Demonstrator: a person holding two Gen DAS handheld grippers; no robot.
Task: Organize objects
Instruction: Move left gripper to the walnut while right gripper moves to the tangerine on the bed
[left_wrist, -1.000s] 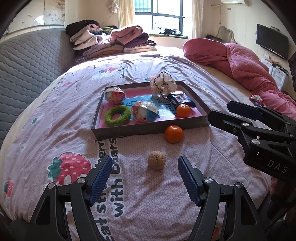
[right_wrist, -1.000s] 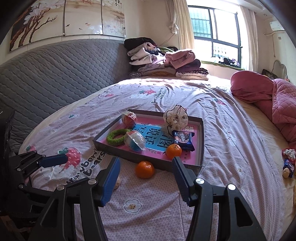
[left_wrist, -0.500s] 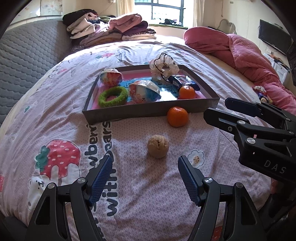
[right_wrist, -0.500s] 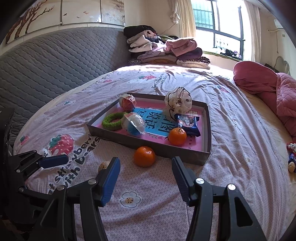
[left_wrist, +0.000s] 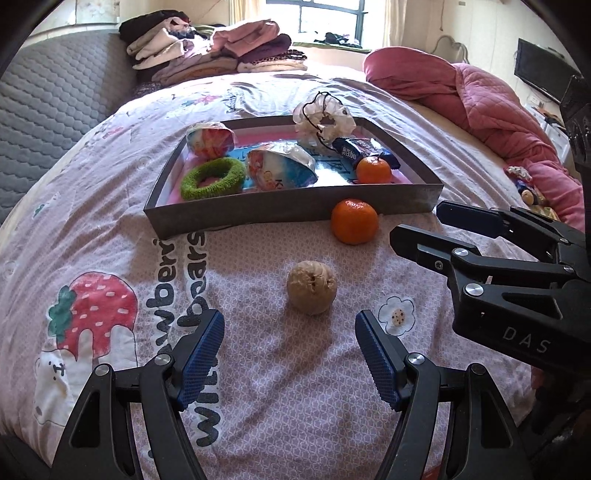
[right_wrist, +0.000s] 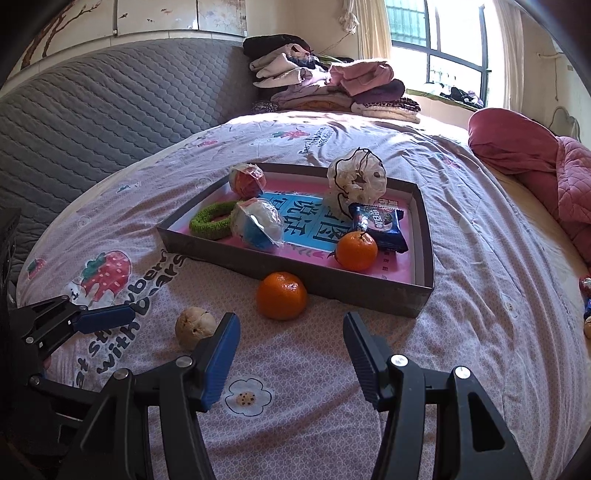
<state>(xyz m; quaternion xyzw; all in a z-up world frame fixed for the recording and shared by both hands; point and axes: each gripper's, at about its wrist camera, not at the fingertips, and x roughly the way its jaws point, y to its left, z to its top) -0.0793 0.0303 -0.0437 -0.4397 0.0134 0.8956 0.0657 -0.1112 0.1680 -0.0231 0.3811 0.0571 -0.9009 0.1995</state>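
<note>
A grey tray (left_wrist: 288, 206) with a pink floor lies on the bed; it also shows in the right wrist view (right_wrist: 332, 284). It holds a green ring (left_wrist: 213, 179), two wrapped balls, a white scrunchie (left_wrist: 323, 118), a blue snack packet (right_wrist: 378, 227) and an orange (left_wrist: 373, 170). A second orange (left_wrist: 354, 221) (right_wrist: 282, 295) lies on the sheet against the tray's front wall. A beige walnut-like ball (left_wrist: 311, 287) (right_wrist: 195, 326) lies nearer. My left gripper (left_wrist: 290, 350) is open, just short of the beige ball. My right gripper (right_wrist: 291, 354) is open, just short of the loose orange.
A pink quilt (left_wrist: 480, 96) is heaped at the right of the bed. Folded clothes (left_wrist: 210, 48) are stacked at the far end. A grey padded headboard (right_wrist: 92, 110) runs along the left. Small toys (left_wrist: 524, 184) lie by the quilt.
Both grippers have moved forward and down toward the bed. The beige ball and the loose orange now sit closer to the open fingers. Nothing was grasped.
</note>
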